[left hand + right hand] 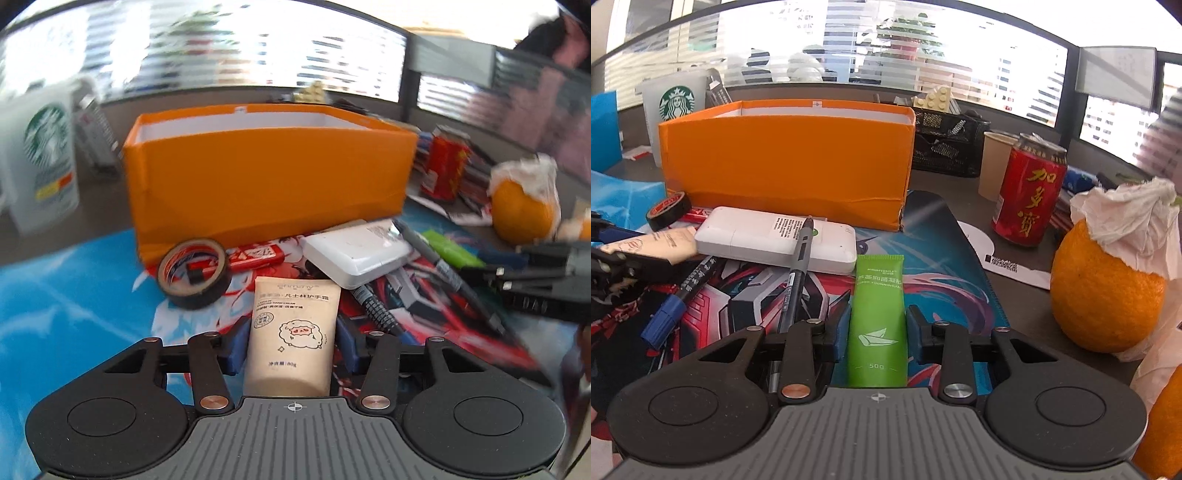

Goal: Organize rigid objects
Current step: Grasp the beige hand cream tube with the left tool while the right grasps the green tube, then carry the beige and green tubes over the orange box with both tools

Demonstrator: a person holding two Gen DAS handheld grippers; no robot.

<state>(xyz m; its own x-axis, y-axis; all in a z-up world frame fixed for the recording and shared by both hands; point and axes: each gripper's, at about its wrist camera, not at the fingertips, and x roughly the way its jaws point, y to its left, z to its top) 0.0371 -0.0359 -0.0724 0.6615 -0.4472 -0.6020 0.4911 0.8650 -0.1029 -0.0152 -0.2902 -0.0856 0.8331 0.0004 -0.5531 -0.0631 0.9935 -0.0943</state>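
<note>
An open orange box [266, 173] stands at the back of a printed desk mat; it also shows in the right wrist view [786, 166]. My left gripper [290, 345] is shut on a beige hand cream tube [293, 332]. My right gripper [875, 332] is shut on a green tube [879, 314]. In front of the box lie a black tape roll [194, 273], a white flat device [356, 253], a red flat pack [255, 254] and two markers [373, 306]. The white device [775, 240], a black pen [798, 266] and a blue-capped marker [676, 299] show in the right view.
A Starbucks cup [44, 155] stands left of the box. A red drink can [1028, 192], a paper cup [995, 166], a black mesh organizer [945, 144] and a tissue-topped orange [1108, 280] sit to the right. The right gripper [546, 284] shows at the left view's right edge.
</note>
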